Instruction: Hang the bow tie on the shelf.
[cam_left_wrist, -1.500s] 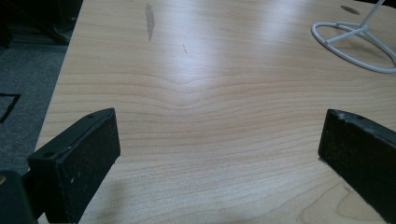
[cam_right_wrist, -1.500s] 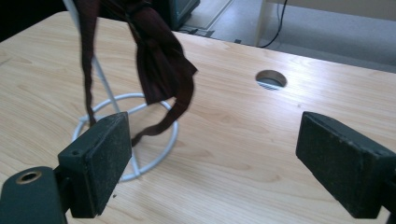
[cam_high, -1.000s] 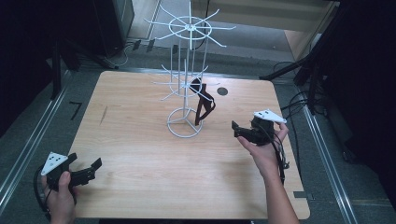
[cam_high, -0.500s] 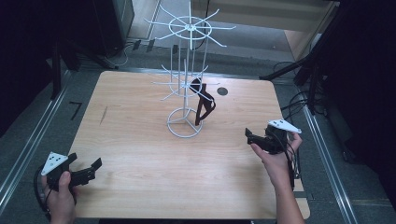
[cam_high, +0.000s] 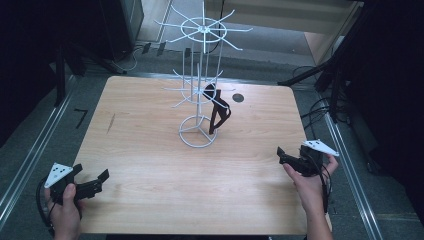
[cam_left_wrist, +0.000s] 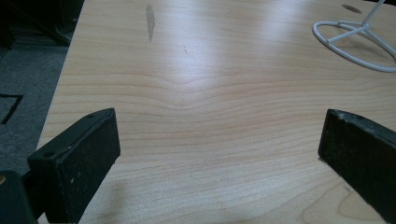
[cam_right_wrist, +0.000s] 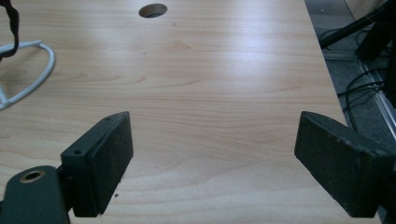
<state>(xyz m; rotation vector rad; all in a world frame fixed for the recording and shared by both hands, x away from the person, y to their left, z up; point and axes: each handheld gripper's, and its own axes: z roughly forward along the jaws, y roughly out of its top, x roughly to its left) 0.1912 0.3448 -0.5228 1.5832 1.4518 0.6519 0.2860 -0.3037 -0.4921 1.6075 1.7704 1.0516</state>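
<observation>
The right gripper (cam_high: 281, 156) hovers at the near right edge of the wooden table (cam_high: 150, 150), its jaws spread wide apart with nothing between them. The left gripper (cam_high: 102, 180) sits at the near left corner, jaws likewise wide apart and empty. Well away from both, toward the far middle of the table, stands a white wire rack (cam_high: 199, 107). A dark strap (cam_high: 218, 114) hangs from one of its lower arms, reaching down toward the round base.
</observation>
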